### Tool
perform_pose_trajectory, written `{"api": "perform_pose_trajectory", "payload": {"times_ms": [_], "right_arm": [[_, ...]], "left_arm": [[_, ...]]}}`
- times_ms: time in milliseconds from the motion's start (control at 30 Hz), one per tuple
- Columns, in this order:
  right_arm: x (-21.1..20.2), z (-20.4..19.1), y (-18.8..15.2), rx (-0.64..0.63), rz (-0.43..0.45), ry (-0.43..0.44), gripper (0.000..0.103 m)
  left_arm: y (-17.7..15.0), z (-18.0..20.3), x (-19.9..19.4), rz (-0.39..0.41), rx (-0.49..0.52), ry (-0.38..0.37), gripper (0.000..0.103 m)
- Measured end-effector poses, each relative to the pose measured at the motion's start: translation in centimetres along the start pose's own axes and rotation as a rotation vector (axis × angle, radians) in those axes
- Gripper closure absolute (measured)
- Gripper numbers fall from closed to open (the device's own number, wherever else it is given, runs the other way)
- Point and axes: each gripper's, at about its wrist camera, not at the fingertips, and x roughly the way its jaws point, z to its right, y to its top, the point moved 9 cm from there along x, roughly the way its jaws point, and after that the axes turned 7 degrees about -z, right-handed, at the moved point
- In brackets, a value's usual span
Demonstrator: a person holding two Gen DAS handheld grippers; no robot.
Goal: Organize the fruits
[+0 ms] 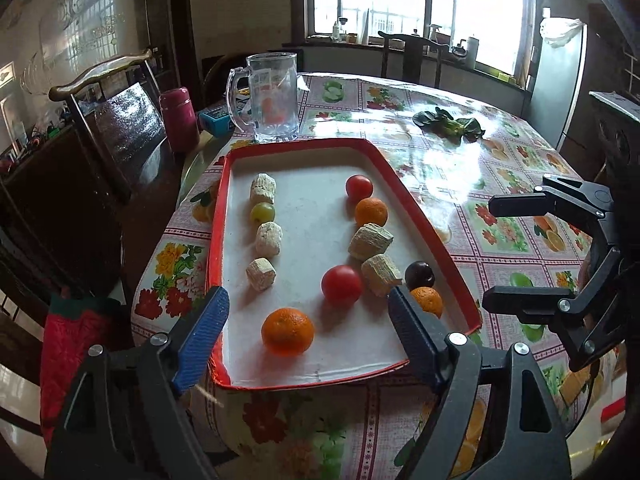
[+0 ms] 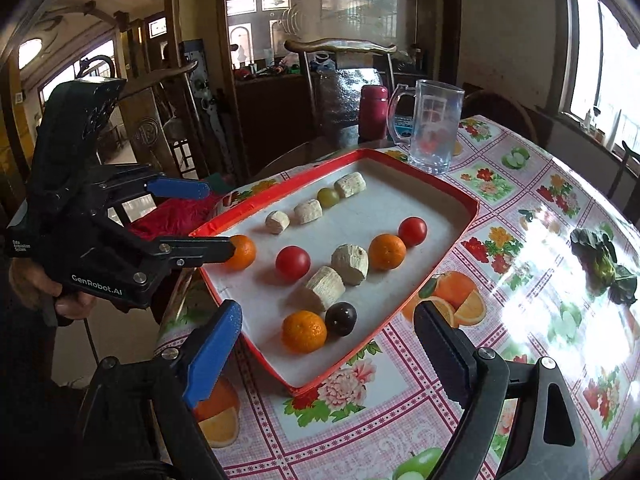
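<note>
A red-rimmed white tray (image 1: 218, 208) (image 2: 472, 216) holds fruit in two rows. One row has a green grape (image 1: 263, 212) among pale corn-cob chunks (image 1: 268, 239). The other has tomatoes (image 1: 342, 285) (image 2: 293, 263), oranges (image 1: 371, 212) (image 2: 387, 251), cob chunks (image 2: 350, 263) and a dark plum (image 1: 419, 275) (image 2: 340, 319). An orange (image 1: 287, 331) (image 2: 240, 252) lies alone at the near end. My left gripper (image 1: 308, 312) (image 2: 208, 216) is open and empty, just above that orange. My right gripper (image 2: 328, 336) (image 1: 486, 254) is open and empty, beside the tray's corner near another orange (image 2: 304, 331).
A clear glass mug (image 1: 272, 96) (image 2: 430, 124) and a red flask (image 1: 179, 118) stand behind the tray. Green leaves (image 1: 450, 122) (image 2: 602, 266) lie on the flowered tablecloth (image 2: 520, 240). Wooden chairs (image 1: 116, 128) stand at the table's left edge.
</note>
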Motion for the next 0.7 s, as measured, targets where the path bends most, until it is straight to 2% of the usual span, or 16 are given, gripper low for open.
{"api": "perform_pose_trajectory", "payload": {"times_ms": [133,400,700], "right_arm": [[-0.2,-0.3,-0.4,0.000,0.015,0.015,0.014],[-1.3,-0.9,-1.1,-0.042,0.058,0.036,0.014],[-2.1,-1.7,-2.1,-0.122,0.055,0.009,0.013]], "left_arm": [[-0.7,0.4,-0.4,-0.005,0.023,0.029,0.020],[-1.3,0.6,-1.5,0.018,0.014,0.028,0.020],[-1.6,1.0,-2.3,0.031,0.036,0.016,0.020]]}}
